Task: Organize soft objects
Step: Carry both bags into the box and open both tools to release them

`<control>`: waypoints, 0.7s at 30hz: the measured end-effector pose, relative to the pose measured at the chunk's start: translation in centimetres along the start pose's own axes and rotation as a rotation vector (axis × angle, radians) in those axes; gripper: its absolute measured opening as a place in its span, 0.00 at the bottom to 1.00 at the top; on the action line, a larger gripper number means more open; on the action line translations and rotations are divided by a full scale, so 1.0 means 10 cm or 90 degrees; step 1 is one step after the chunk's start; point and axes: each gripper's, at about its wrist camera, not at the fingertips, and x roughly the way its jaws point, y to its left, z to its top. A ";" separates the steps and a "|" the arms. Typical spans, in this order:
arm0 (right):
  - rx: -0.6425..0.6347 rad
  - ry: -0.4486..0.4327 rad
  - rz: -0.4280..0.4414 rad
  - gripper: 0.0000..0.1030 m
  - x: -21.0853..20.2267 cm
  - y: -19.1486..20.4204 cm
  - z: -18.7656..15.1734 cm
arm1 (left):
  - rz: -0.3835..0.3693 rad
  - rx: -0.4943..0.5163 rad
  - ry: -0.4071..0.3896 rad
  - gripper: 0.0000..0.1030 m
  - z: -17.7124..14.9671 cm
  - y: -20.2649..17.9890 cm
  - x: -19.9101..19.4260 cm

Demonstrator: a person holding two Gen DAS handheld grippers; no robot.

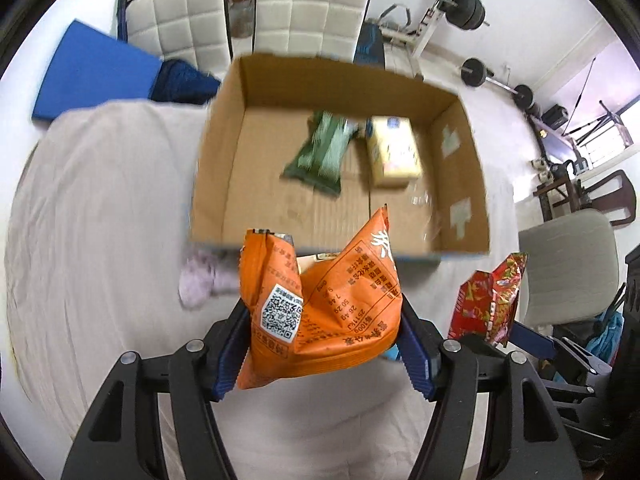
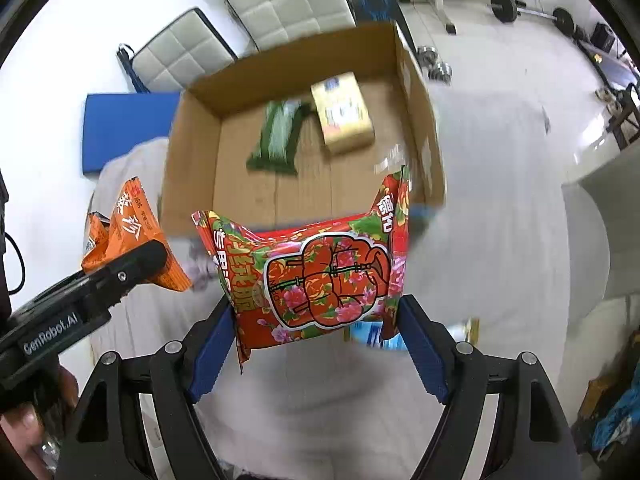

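My left gripper (image 1: pixel 324 344) is shut on an orange snack bag (image 1: pixel 320 300), held up in the air in front of the open cardboard box (image 1: pixel 464 168). My right gripper (image 2: pixel 316 340) is shut on a red flowered snack bag (image 2: pixel 320 276), also lifted above the cloth-covered table (image 2: pixel 320 400). In the right wrist view the left gripper (image 2: pixel 132 268) and its orange bag (image 2: pixel 132 220) show at the left. The red bag (image 1: pixel 488 300) appears at the right of the left wrist view. Inside the box lie a green packet (image 1: pixel 320 152) and a yellow pack (image 1: pixel 394 152).
A pale purple soft thing (image 1: pixel 200 280) lies on the cloth just before the box's near wall. Behind the table stand two white padded chairs (image 1: pixel 312 12) and a blue mat (image 1: pixel 96 68). Weights and a bench fill the far right. A hand (image 2: pixel 24 420) shows at the lower left.
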 end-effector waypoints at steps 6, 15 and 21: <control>-0.003 -0.022 -0.032 0.79 0.03 0.08 0.60 | 0.030 0.028 -0.023 0.63 0.65 0.00 0.03; 0.009 0.034 -0.088 0.79 0.65 0.07 1.16 | 0.091 0.058 0.025 0.63 1.46 0.13 0.68; 0.012 0.090 -0.123 0.79 1.16 0.02 1.28 | 0.118 0.085 0.076 0.63 1.74 0.16 1.20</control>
